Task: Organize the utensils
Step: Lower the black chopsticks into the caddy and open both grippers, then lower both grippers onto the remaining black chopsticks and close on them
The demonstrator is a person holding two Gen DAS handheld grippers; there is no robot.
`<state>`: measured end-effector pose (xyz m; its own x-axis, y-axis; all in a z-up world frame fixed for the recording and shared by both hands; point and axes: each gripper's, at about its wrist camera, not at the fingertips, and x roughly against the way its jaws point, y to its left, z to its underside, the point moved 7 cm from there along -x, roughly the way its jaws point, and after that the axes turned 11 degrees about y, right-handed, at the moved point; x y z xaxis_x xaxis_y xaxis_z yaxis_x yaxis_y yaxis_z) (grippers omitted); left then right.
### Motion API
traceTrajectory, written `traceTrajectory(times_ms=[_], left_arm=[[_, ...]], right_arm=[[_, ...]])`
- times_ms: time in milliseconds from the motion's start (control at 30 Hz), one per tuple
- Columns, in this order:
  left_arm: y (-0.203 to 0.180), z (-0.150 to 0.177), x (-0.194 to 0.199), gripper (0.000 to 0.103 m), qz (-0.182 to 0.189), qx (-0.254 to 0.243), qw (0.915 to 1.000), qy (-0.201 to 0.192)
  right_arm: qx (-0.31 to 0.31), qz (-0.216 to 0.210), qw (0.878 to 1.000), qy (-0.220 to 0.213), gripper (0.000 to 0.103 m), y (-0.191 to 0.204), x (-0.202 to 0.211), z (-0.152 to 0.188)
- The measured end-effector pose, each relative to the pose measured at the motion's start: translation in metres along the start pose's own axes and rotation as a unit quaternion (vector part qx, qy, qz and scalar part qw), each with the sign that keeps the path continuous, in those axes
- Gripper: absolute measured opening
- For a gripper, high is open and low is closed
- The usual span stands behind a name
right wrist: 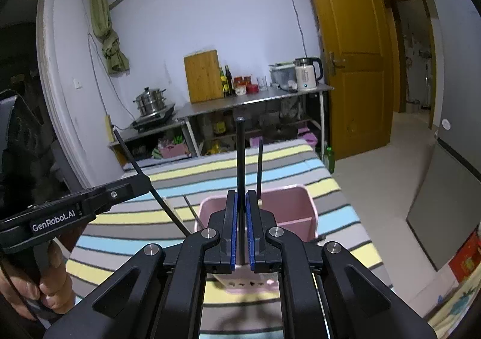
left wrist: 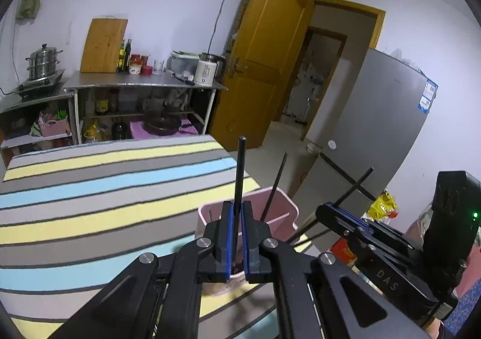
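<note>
A pink utensil holder [left wrist: 282,208] [right wrist: 293,203] stands on the striped tablecloth [left wrist: 90,188] near the table's right edge. My left gripper [left wrist: 237,206] is shut on a black chopstick [left wrist: 241,170] that stands upright over the holder's near-left part. My right gripper [right wrist: 240,194] is shut on another black chopstick [right wrist: 240,155], also upright above the holder. Each gripper appears in the other's view: the right gripper [left wrist: 326,209] with its chopstick [left wrist: 356,184] tilted, the left gripper [right wrist: 143,182] with its chopstick [right wrist: 132,160] slanted. One more black chopstick [left wrist: 275,185] [right wrist: 259,163] leans inside the holder.
A steel counter [right wrist: 255,100] with a cutting board [right wrist: 203,76], kettle [right wrist: 306,73], bottles and a steamer pot [right wrist: 150,101] lines the far wall. A grey fridge [left wrist: 375,128] stands right of the table, beside an open yellow door [left wrist: 270,62]. A hand [right wrist: 51,288] grips the left tool.
</note>
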<state>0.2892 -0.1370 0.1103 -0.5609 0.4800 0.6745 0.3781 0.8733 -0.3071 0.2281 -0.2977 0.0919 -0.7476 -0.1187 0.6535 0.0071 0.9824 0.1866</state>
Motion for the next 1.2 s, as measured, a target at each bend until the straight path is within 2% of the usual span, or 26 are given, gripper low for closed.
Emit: traceTrajectory(times_ms=[300,400,467,633,1033,1200], left_arm=[[0.001,0.017,-0.015,0.006,-0.003,-0.001,0.9998,0.019],[0.001,0.017,-0.014,0.009,-0.003,-0.002,0.9999,0.013],[0.000,0.016,-0.011,0.010,-0.004,-0.003,1.0000,0.008],[0.006,0.020,0.002,0.011,-0.003,0.002,1.0000,-0.003],[0.020,0.045,0.035,0.011,-0.019,0.009,0.9997,-0.014],[0.026,0.063,0.044,0.011,-0.027,0.014,0.9994,-0.013]], right_arm=[[-0.004,-0.005,0.999,0.040,0.006,-0.006,-0.023,0.015],[0.001,0.003,0.999,0.032,0.008,-0.003,-0.018,0.015],[0.003,0.006,1.000,0.025,0.015,-0.003,-0.013,0.014],[0.001,0.011,1.000,0.015,0.024,-0.002,-0.002,0.016],[0.003,0.014,1.000,0.007,0.024,0.009,0.020,0.029],[0.007,0.005,1.000,0.013,0.024,0.016,0.023,0.046]])
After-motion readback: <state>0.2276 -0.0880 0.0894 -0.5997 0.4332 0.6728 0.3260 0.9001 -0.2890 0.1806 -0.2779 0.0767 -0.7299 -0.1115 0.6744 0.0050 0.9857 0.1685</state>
